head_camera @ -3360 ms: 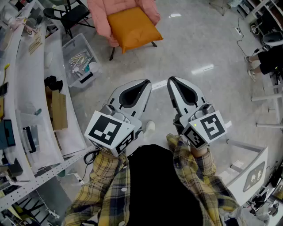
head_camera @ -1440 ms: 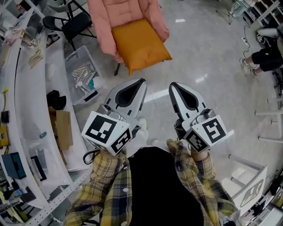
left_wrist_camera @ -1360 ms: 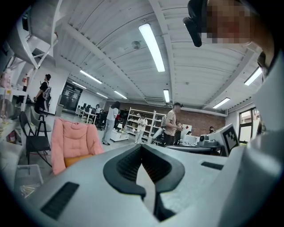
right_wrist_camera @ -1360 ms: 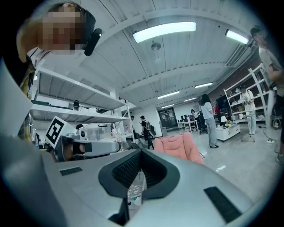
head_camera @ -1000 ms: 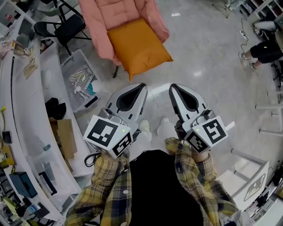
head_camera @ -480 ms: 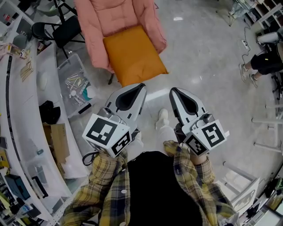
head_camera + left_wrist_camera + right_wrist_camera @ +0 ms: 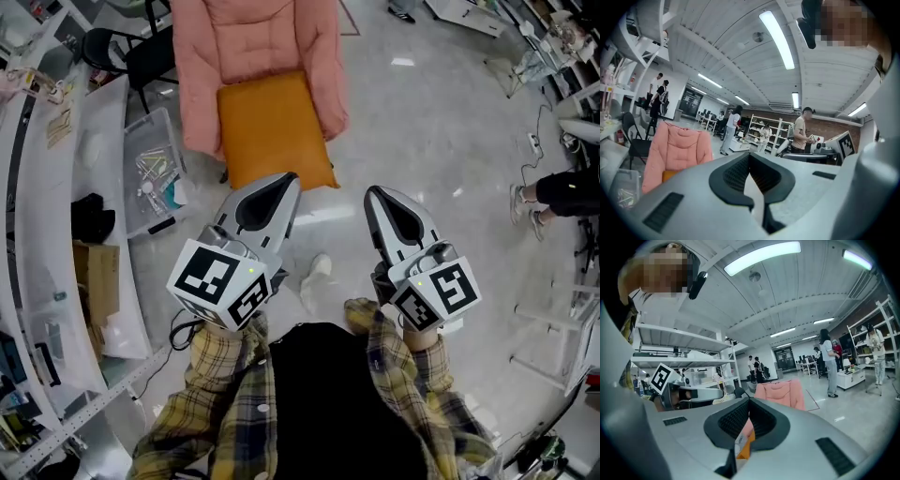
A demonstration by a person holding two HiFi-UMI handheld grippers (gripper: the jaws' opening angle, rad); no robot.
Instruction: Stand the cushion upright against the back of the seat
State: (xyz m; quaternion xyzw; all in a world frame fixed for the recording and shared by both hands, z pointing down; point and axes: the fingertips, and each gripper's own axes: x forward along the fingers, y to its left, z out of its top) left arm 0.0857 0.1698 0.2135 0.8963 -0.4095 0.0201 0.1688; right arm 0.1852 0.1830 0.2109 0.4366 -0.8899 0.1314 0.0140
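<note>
Left gripper (image 7: 285,180): jaws clenched, nothing between them. In the head view its tip sits at the near edge of the cushion (image 7: 272,127), so it is the nearer hand.

Cushion: orange, lying flat on the seat of the pink chair (image 7: 253,47), straight ahead of both grippers. Its long axis runs away from the person toward the backrest, which stands beyond the far edge.

Right gripper (image 7: 373,193): jaws clenched and empty, offset to the cushion's right.

Writing: only the square markers on the cubes. A small white tag in the right gripper view is illegible.
</note>
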